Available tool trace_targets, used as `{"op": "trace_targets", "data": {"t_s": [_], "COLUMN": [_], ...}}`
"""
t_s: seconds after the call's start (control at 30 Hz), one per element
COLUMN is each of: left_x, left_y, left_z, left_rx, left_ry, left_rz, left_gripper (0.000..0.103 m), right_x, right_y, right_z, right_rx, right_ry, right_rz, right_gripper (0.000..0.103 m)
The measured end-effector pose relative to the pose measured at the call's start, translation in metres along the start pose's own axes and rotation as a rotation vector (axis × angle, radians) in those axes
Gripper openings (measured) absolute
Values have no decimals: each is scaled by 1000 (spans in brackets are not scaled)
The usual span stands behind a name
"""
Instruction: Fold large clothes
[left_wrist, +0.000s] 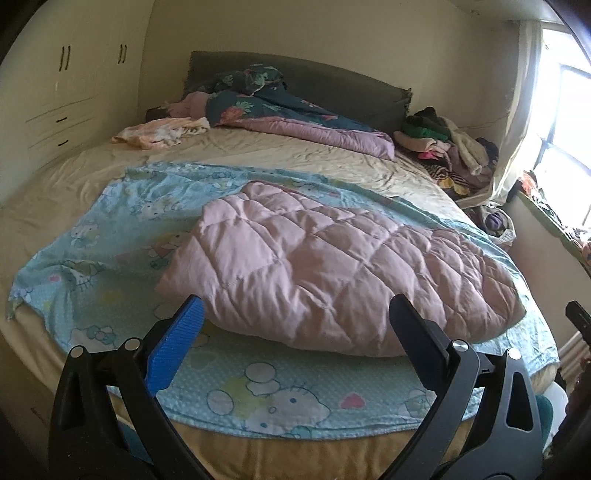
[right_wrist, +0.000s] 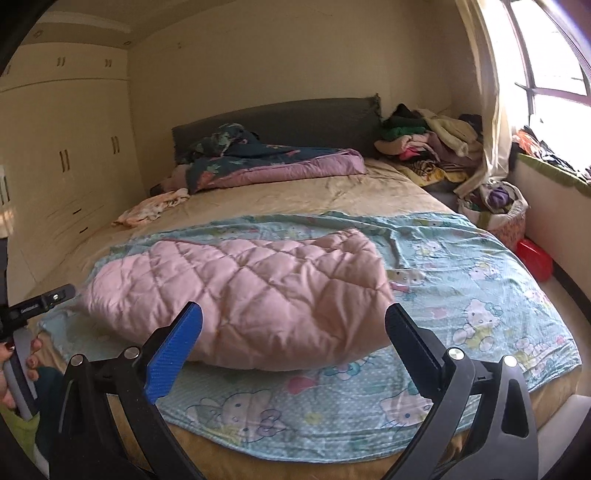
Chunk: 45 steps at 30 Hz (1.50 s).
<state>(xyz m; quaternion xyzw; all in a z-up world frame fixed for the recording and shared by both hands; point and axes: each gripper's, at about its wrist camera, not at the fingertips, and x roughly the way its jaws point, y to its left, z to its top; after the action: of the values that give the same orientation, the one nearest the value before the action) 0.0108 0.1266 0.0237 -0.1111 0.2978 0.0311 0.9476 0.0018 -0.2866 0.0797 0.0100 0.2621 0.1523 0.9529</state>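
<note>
Both tongs, left (left_wrist: 295, 310) and right (right_wrist: 293, 314), gape above the folded quilt (left_wrist: 332, 266).

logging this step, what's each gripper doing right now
left gripper: open, holding nothing
right gripper: open, holding nothing

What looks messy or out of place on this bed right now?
The pink quilt lies skewed across the blue sheet, its fold uneven. Clothes are heaped loosely at the bed's far corner. Both grippers are open and hold nothing.
</note>
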Motion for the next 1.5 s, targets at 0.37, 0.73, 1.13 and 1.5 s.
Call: {"op": "trace_targets", "data": {"t_s": [0.37, 0.73, 1.13, 1.5], "left_x": [-1, 12, 14, 13], "left_y": [-26, -42, -41, -40], "left_z": [-37, -56, -58, -58], "left_rx": [55, 85, 84, 84], "left_ry": [18, 58, 68, 69], "left_rz": [-30, -60, -42, -37], "left_gripper": [94, 94, 94, 94], "right_x": [4, 26, 27, 27], "right_y": [35, 51, 56, 55], "right_z": [-31, -57, -56, -55], "right_rx": [-57, -67, -75, -79], "right_ry": [19, 84, 79, 82], "right_rz": [5, 50, 59, 62], "right_gripper": [99, 99, 99, 99]}}
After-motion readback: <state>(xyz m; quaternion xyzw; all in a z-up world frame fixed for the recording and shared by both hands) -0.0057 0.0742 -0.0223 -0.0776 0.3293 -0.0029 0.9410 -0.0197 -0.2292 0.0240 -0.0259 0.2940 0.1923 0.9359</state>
